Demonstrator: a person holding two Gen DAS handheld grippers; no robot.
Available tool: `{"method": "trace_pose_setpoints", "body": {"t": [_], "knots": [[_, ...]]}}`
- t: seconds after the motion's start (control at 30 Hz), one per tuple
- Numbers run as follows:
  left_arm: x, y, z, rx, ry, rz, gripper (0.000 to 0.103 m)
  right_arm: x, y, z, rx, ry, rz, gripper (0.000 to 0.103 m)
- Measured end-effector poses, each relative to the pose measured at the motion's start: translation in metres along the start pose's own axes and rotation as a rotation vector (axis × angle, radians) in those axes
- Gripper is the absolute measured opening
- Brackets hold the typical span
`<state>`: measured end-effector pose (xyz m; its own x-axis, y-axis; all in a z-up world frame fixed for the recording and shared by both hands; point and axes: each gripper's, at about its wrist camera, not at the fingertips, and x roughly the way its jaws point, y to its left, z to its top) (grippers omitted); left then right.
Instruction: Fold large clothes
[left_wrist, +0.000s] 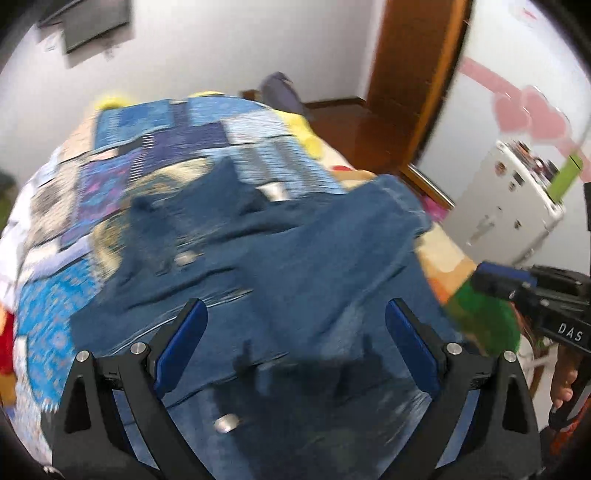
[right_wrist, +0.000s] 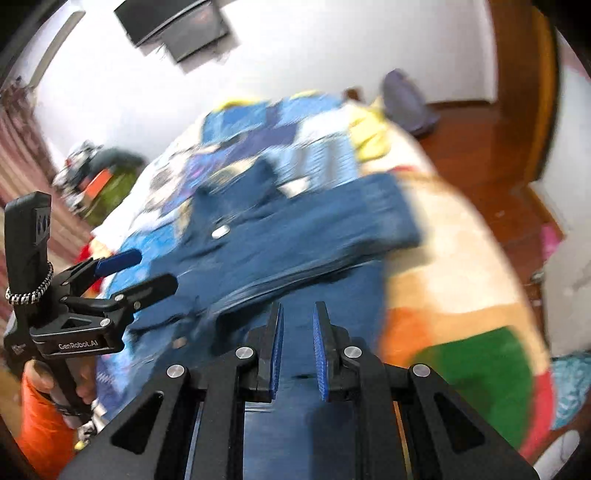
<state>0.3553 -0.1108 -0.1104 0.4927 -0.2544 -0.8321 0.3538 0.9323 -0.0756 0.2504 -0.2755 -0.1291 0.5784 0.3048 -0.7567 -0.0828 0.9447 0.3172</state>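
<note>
Hovering left gripper (left_wrist: 295, 332) over the denim jacket (left_wrist: 280, 251), jaws spread wide, nothing between them, cloth directly beneath and running ahead of the tips. Holding right gripper (right_wrist: 297, 343) low over the same jacket, jaws narrowed to a slim gap; cannot tell whether any cloth is pinched there, motion blur hiding the contact. Seeing a metal button (left_wrist: 226, 422) just under the left claw, another button (right_wrist: 221, 232) further ahead of the right claw. Lying beyond both claws: jacket spread on the patchwork quilt (left_wrist: 155, 136) atop the bed, one sleeve (right_wrist: 373, 206) reaching off ahead-right of the right claw. Advising for this step: dropping both claws onto the near hem, biting one layer at matched corners, lifting evenly, carrying forward toward the collar, keeping hem taut to avoid skew. Probably early in the fold, jacket mostly flat.
</note>
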Motion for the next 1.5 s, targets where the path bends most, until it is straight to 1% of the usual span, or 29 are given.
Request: {"method": "trace_pose_setpoints", "body": {"t": [0.07,0.13,0.23,0.27,0.3,0.37,0.4,0.43,0.47,0.5,0.53,0.57,0.63,0.67,0.77,0.83,0.87,0.97,1.03,1.07,1.1,1.13,1.2,1.27,1.3,1.33,1.37,1.43,1.5], "knots": [[0.022,-0.023,0.012,0.042,0.046,-0.025,0.098,-0.014,-0.026,0.000,0.026,-0.035,-0.067,0.012],[0.043,-0.044,0.022,0.084,0.078,-0.043,0.098,-0.022,-0.050,-0.004,0.058,-0.049,-0.099,0.012],[0.078,-0.072,0.034,0.130,0.128,-0.061,0.098,-0.023,-0.084,-0.011,0.133,-0.025,-0.112,0.012],[0.091,-0.081,0.038,0.146,0.144,-0.068,0.096,-0.022,-0.094,-0.015,0.151,-0.013,-0.114,0.012],[0.098,-0.087,0.039,0.154,0.152,-0.066,0.092,-0.020,-0.103,-0.019,0.168,-0.001,-0.120,0.012],[0.116,-0.096,0.043,0.166,0.169,-0.027,0.074,-0.013,-0.112,-0.026,0.188,0.022,-0.129,0.012],[0.121,-0.098,0.045,0.168,0.168,-0.015,0.070,-0.010,-0.116,-0.029,0.196,0.033,-0.127,0.012],[0.125,-0.099,0.048,0.169,0.164,-0.024,0.068,-0.007,-0.119,-0.031,0.205,0.044,-0.116,0.012],[0.127,-0.100,0.051,0.163,0.151,-0.042,0.057,-0.001,-0.117,-0.033,0.207,0.050,-0.109,0.012],[0.127,-0.101,0.054,0.161,0.141,-0.053,0.049,0.003,-0.117,-0.034,0.206,0.058,-0.104,0.012],[0.125,-0.101,0.056,0.156,0.134,-0.065,0.029,0.008,-0.114,-0.034,0.204,0.063,-0.103,0.012],[0.119,-0.102,0.060,0.148,0.118,-0.055,0.019,0.012,-0.111,-0.033,0.198,0.068,-0.099,0.012],[0.104,-0.098,0.065,0.142,0.066,-0.039,0.012,0.018,-0.106,-0.030,0.184,0.073,-0.091,0.012],[0.094,-0.094,0.068,0.138,0.037,-0.041,0.011,0.021,-0.102,-0.028,0.173,0.073,-0.085,0.012],[0.048,-0.065,0.079,0.094,-0.059,-0.045,0.009,0.028,-0.087,-0.020,0.123,0.075,-0.072,0.012],[0.018,-0.044,0.082,0.064,-0.120,-0.036,0.003,0.030,-0.072,-0.011,0.065,0.063,-0.088,0.012],[-0.004,-0.028,0.083,0.048,-0.163,-0.023,0.003,0.031,-0.067,-0.008,0.040,0.059,-0.099,0.012],[-0.048,0.010,0.083,0.003,-0.254,0.032,0.002,0.033,-0.042,0.008,-0.048,0.027,-0.126,0.012],[-0.078,0.042,0.078,-0.044,-0.303,0.061,0.002,0.035,-0.029,0.017,-0.079,0.008,-0.115,0.012],[-0.086,0.052,0.075,-0.057,-0.311,0.075,0.002,0.037,-0.021,0.022,-0.090,0.000,-0.109,0.012],[-0.093,0.067,0.071,-0.085,-0.310,0.098,0.002,0.038,-0.015,0.026,-0.097,-0.005,-0.104,0.012],[-0.095,0.078,0.067,-0.106,-0.296,0.097,0.002,0.042,-0.009,0.031,-0.110,-0.006,-0.102,0.012],[-0.090,0.095,0.061,-0.141,-0.240,0.062,0.002,0.048,0.001,0.036,-0.122,-0.009,-0.104,0.012],[-0.078,0.102,0.052,-0.156,-0.189,0.053,0.005,0.055,0.004,0.036,-0.094,-0.002,-0.105,0.012],[-0.070,0.102,0.048,-0.148,-0.163,0.059,0.007,0.057,0.003,0.034,-0.080,0.003,-0.099,0.012],[-0.060,0.098,0.044,-0.133,-0.133,0.065,0.018,0.064,0.002,0.030,-0.062,0.019,-0.084,0.012],[-0.048,0.092,0.042,-0.114,-0.098,0.059,0.033,0.071,0.000,0.027,-0.055,0.037,-0.079,0.012],[-0.033,0.079,0.036,-0.094,-0.055,0.019,0.050,0.091,-0.007,0.018,-0.071,0.105,-0.122,0.012],[-0.013,0.059,0.034,-0.066,-0.017,-0.030,0.055,0.110,-0.015,0.008,-0.092,0.163,-0.181,0.012]]}}
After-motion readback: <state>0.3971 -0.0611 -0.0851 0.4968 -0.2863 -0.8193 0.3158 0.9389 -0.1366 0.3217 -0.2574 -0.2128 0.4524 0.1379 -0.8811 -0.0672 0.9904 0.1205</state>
